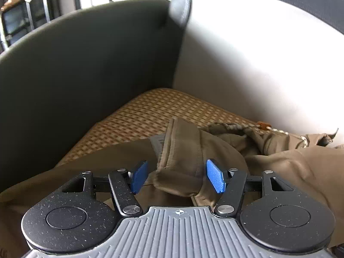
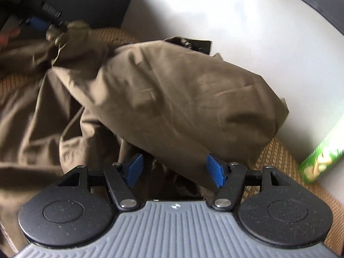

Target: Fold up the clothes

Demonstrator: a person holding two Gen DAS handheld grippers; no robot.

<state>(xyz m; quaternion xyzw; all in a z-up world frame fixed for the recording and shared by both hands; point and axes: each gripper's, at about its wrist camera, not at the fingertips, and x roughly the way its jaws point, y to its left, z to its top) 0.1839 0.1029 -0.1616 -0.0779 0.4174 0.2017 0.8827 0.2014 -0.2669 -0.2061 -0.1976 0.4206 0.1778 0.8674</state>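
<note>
While the olive-brown garment (image 2: 172, 99) lies bunched on the woven mat (image 1: 150, 111), a skewed fold may be caused by hidden layers. A hem (image 1: 180, 167) is straddled by the wide left gripper (image 1: 177, 177); the right gripper (image 2: 175, 173), equally wide, holds nothing, so several plies may be pinched.

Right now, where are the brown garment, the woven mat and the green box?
brown garment (image 2: 182, 99): right wrist view, on the raised, bunched fold.
woven mat (image 1: 150, 111): left wrist view, on a bare patch behind the cloth.
green box (image 2: 320, 161): right wrist view, on its printed side.
</note>
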